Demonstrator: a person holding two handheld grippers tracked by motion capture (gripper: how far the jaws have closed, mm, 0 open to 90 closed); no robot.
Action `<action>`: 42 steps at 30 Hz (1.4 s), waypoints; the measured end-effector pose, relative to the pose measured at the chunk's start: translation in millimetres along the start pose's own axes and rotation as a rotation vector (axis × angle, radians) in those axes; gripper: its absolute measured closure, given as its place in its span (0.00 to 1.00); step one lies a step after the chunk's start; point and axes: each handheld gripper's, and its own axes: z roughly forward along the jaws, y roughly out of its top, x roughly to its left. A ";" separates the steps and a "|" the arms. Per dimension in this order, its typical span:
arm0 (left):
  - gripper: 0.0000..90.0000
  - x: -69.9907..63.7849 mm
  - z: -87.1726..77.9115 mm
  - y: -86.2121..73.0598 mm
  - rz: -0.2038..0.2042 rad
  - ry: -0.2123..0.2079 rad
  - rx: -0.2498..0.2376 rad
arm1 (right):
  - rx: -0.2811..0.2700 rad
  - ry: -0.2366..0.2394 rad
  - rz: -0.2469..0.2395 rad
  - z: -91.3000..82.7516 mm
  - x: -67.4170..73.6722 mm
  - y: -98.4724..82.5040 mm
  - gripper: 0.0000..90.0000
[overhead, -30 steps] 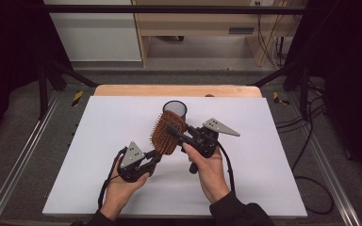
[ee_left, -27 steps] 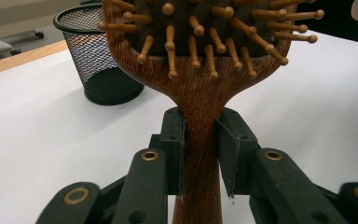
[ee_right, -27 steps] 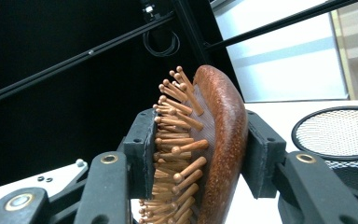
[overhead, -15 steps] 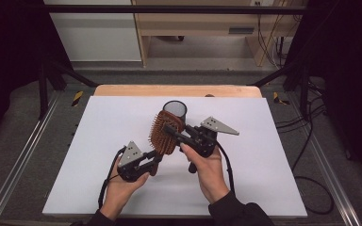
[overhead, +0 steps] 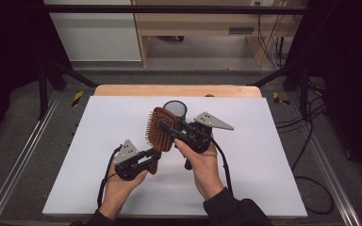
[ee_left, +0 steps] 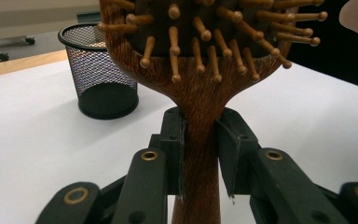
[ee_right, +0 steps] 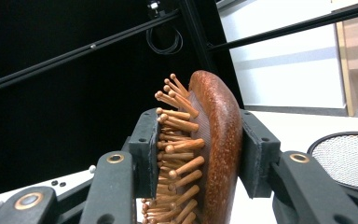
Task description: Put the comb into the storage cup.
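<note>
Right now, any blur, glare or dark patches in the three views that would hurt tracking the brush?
High view: even light on the white table, soft overall, black at both sides. Left gripper view: hairbrush handle and mesh cup sharp, nearest linkage slightly soft, no glare. Right gripper view: left half black, brush back shows a mild sheen, bristles crisp, the right gripper readable.

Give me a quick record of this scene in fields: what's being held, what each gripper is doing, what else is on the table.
held thing: wooden hairbrush, lifted off the table
left gripper: shut on the brush handle
right gripper: jaws have just been closing; one pad on the bristles, the other on the back of the head
other thing: black mesh cup, upright behind the brush
surface: white table
</note>
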 end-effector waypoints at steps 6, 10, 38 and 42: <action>0.80 3.2 -2.5 0.5 -0.019 0.014 -0.027 | -0.005 -0.005 0.011 3.8 1.4 4.0 0.63; 0.79 4.2 -2.7 0.3 -0.028 0.015 -0.036 | -0.007 -0.005 0.019 5.7 0.5 4.9 0.63; 0.23 20.5 -16.9 -3.8 -0.003 0.187 -0.112 | -0.041 -0.087 0.046 14.7 -33.9 26.1 0.62; 0.19 35.8 -33.8 -8.3 -0.029 0.234 -0.116 | -0.050 -0.098 0.041 19.9 -40.2 36.0 0.62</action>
